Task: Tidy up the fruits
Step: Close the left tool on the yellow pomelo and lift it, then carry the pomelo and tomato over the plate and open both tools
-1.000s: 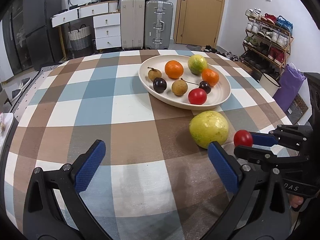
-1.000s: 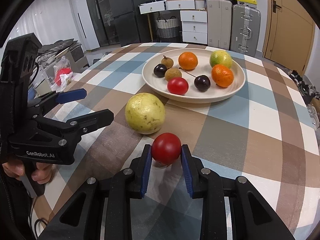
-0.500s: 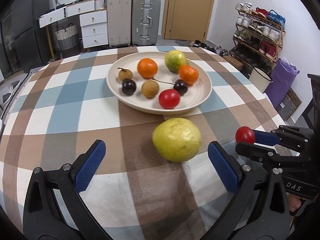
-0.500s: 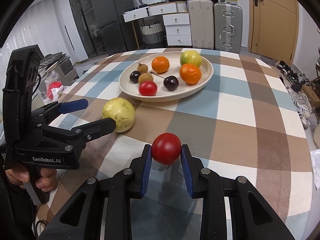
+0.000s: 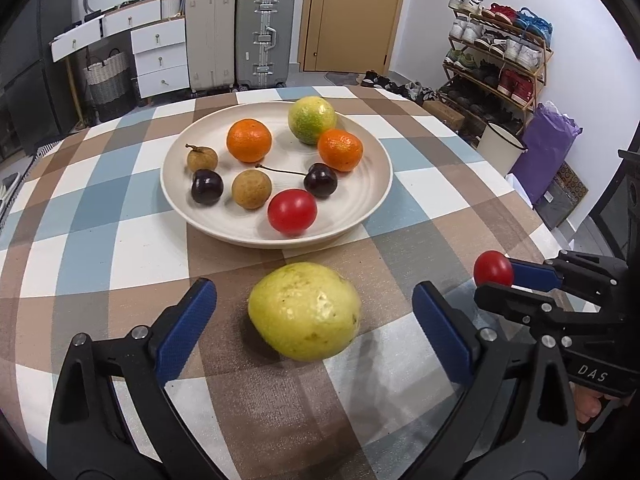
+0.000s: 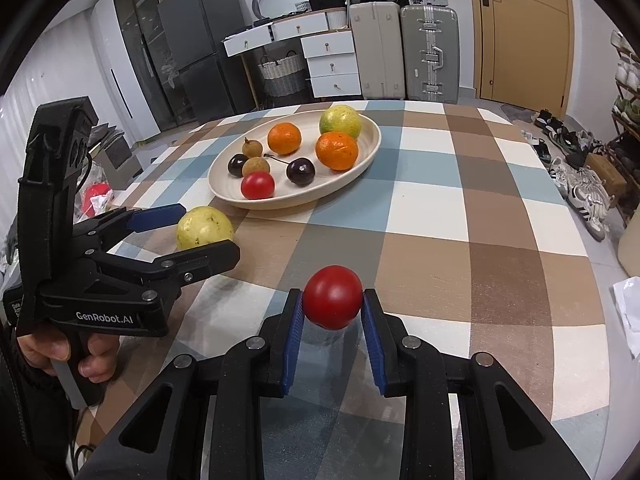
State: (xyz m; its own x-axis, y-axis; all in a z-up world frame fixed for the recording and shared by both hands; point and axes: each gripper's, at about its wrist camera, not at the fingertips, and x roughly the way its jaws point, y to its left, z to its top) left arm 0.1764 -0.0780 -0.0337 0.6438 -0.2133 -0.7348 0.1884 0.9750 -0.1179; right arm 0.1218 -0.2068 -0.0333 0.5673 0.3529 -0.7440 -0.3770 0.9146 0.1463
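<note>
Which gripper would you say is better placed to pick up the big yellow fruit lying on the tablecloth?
Left. The left gripper straddles the yellow fruit, its jaws closing without yet touching it. The right gripper is off to the side, shut on a red tomato.

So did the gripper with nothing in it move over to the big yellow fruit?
Yes. The left gripper has swung sideways across the checked tablecloth; the yellow guava, earlier off by its right finger, now sits between its closing jaws, untouched.
</note>
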